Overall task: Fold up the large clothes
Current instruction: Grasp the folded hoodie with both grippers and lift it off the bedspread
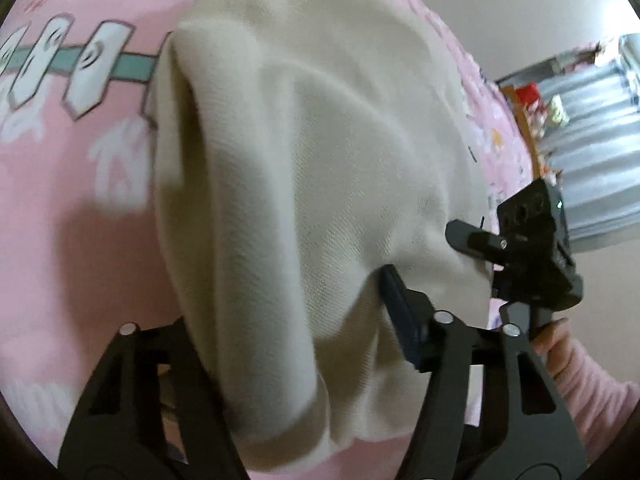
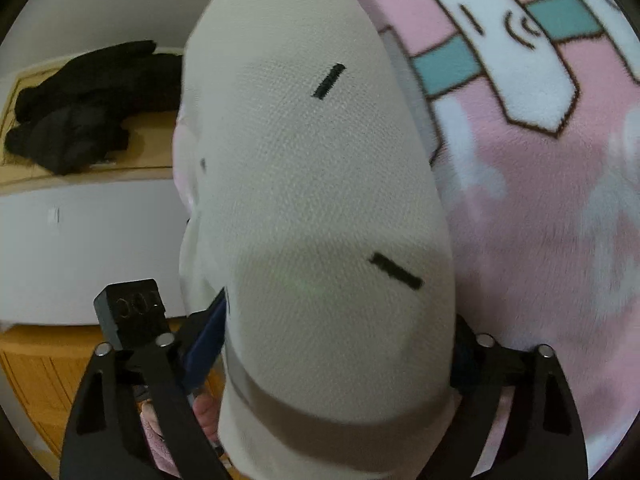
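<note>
A large cream knit garment (image 1: pixel 304 152) lies bunched over a pink patterned blanket (image 1: pixel 72 216). My left gripper (image 1: pixel 296 320) has the cloth draped between its fingers, and one dark finger (image 1: pixel 400 312) presses into the fabric. The other gripper shows at the right of the left wrist view (image 1: pixel 532 248), held by a hand in a pink sleeve. In the right wrist view the same garment (image 2: pixel 320 200), with short black dashes, fills the space between my right gripper's (image 2: pixel 340 344) fingers and hides the fingertips. Both appear to hold the cloth.
The pink blanket (image 2: pixel 540 208) with white and teal cartoon shapes covers the surface. A black garment (image 2: pixel 80 108) lies on a wooden ledge at the left. A white wall and wooden floor (image 2: pixel 36 364) lie below it. Cluttered shelves and grey fabric (image 1: pixel 592 128) stand at the far right.
</note>
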Demonstrator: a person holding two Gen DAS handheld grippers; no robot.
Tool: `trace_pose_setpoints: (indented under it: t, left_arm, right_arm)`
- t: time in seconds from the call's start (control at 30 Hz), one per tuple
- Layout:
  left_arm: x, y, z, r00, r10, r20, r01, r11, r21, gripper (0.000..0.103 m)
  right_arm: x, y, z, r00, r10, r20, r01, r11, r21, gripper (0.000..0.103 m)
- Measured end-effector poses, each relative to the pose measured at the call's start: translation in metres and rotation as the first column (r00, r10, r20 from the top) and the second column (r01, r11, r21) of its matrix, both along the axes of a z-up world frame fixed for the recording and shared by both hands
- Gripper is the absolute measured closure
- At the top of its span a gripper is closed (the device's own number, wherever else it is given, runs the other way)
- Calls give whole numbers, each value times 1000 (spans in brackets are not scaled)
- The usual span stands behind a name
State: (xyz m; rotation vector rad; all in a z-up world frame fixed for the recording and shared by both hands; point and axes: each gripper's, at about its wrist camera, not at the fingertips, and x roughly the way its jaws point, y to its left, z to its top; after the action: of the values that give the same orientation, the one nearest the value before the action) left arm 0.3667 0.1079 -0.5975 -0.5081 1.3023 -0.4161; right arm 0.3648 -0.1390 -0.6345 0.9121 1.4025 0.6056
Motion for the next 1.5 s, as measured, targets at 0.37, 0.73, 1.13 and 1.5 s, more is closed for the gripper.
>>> trace_pose_setpoints:
  t: [0.37, 0.73, 1.13, 1.5]
  left_arm:
    - [-28, -26, 90, 995, -50, 83, 71, 960, -270, 51]
    - [-92, -40, 162, 985, -120, 125, 162, 896, -413, 54]
    - [-188, -185, 333, 826, -364, 430, 520, 786, -333, 54]
    - [-225, -423, 448, 587, -558, 586, 764, 622, -173, 54]
  right_arm:
    - [-46, -6, 56, 999, 21, -45, -10, 972, 233, 30]
    - [-128, -75, 150, 998, -35, 44, 23, 968, 248, 31]
    - [-271, -228, 280, 897, -334, 290, 201, 892, 406, 31]
    - [-336, -427, 345, 694, -572, 437, 316, 788, 529, 31]
